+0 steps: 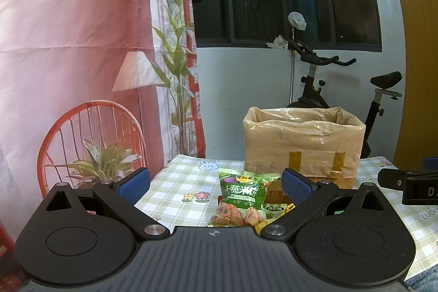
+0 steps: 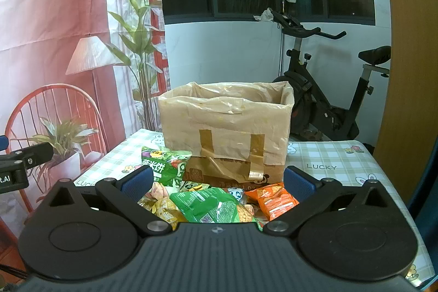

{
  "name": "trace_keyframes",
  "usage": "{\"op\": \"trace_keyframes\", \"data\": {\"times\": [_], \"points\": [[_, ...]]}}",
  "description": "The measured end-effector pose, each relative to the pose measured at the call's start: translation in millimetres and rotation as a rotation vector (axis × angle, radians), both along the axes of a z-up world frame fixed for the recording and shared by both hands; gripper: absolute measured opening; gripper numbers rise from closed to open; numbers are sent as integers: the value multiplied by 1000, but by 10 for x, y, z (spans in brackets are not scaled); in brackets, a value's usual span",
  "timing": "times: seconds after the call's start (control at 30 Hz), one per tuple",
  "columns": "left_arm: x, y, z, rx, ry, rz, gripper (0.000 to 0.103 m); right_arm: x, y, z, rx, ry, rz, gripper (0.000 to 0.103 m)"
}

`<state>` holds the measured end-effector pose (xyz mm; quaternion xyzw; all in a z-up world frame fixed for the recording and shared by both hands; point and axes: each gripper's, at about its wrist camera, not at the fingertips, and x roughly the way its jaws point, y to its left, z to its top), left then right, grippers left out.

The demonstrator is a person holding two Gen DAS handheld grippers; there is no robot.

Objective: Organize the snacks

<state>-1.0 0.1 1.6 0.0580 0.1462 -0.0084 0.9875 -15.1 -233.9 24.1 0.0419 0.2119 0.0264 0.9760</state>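
Observation:
A pile of snack packets lies on the checked tablecloth in front of a cardboard box (image 1: 303, 144) (image 2: 227, 127) lined with a plastic bag. A green rice-cracker packet (image 1: 242, 196) (image 2: 164, 164) leans at the pile's left. Another green packet (image 2: 210, 204) and an orange packet (image 2: 273, 199) lie nearer. My left gripper (image 1: 216, 182) hovers open above the pile, nothing between its blue pads. My right gripper (image 2: 217, 179) is open too, over the green and orange packets, holding nothing. Each gripper shows at the edge of the other's view.
The table (image 2: 336, 163) has a green checked cloth with bunny and flower prints. Behind it stand an exercise bike (image 2: 323, 100), a dark window and a printed backdrop (image 1: 68, 73) of a chair and lamp. A wooden panel (image 2: 410, 73) rises at the right.

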Motion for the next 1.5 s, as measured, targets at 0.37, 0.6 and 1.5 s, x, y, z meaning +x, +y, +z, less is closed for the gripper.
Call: {"op": "trace_keyframes", "data": {"times": [0.37,0.6,1.5], "points": [[-3,-4,-4,3,-6,5,103,-12,1,-16,2,-3,-2,103],[-7,-4,-4,2,-7,5,103,-15,2,-28,4,-4,-2,103],[-6,1,-13,1,-6,5,103,4,-13,-34,5,-2,-3,103]]}}
